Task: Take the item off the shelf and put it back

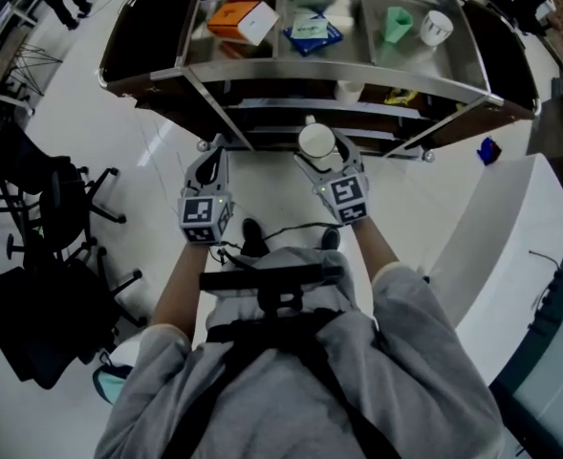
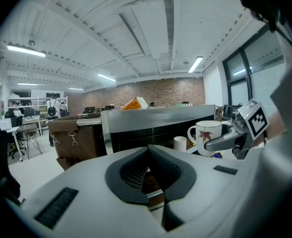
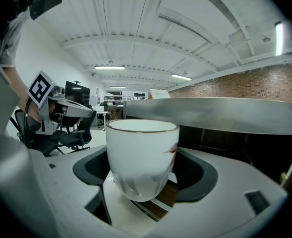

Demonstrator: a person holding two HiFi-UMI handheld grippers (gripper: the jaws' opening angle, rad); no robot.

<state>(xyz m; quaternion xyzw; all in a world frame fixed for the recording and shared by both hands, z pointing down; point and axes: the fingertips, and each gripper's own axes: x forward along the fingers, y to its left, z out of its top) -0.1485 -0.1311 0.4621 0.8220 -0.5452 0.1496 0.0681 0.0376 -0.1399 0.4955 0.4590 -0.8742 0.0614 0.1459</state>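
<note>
A white mug (image 1: 316,142) with a red leaf print sits between the jaws of my right gripper (image 1: 317,151), which is shut on it in front of the steel shelf cart (image 1: 262,82). In the right gripper view the mug (image 3: 142,157) stands upright, filling the space between the pads, with the shelf edge (image 3: 220,114) just behind it. My left gripper (image 1: 214,153) hangs level beside it on the left, its pads together with nothing in them. The left gripper view shows the mug (image 2: 208,137) at the right, held by the right gripper's finger (image 2: 224,141).
The top shelf holds an orange box (image 1: 238,19), a blue packet (image 1: 312,32), a green cup (image 1: 398,24) and a white cup (image 1: 435,27). A small white cup (image 1: 348,91) stands on the middle shelf. Office chairs (image 1: 52,199) stand at the left, a white counter (image 1: 510,247) at the right.
</note>
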